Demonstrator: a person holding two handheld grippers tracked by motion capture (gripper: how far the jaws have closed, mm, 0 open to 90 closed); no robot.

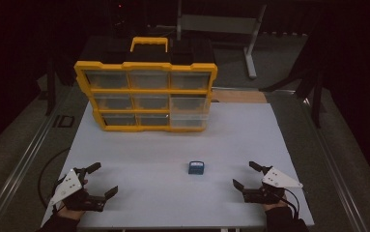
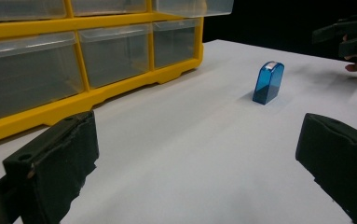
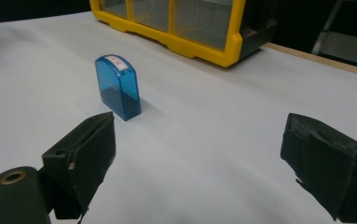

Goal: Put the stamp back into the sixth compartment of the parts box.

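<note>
The left claw (image 1: 98,181) rests at the near left of the worktop (image 1: 173,145), jaws spread wide with nothing between them. The right claw (image 1: 250,176) rests at the near right, jaws likewise spread wide and empty. Between the two claws, slightly farther out and nearer the right claw, a small blue translucent case (image 1: 196,167) stands upright on the worktop, apart from both claws. In the right gripper view the case (image 3: 118,87) shows a white label on its top. At the far side stands a yellow organiser (image 1: 146,94) with clear drawers and a top handle.
</note>
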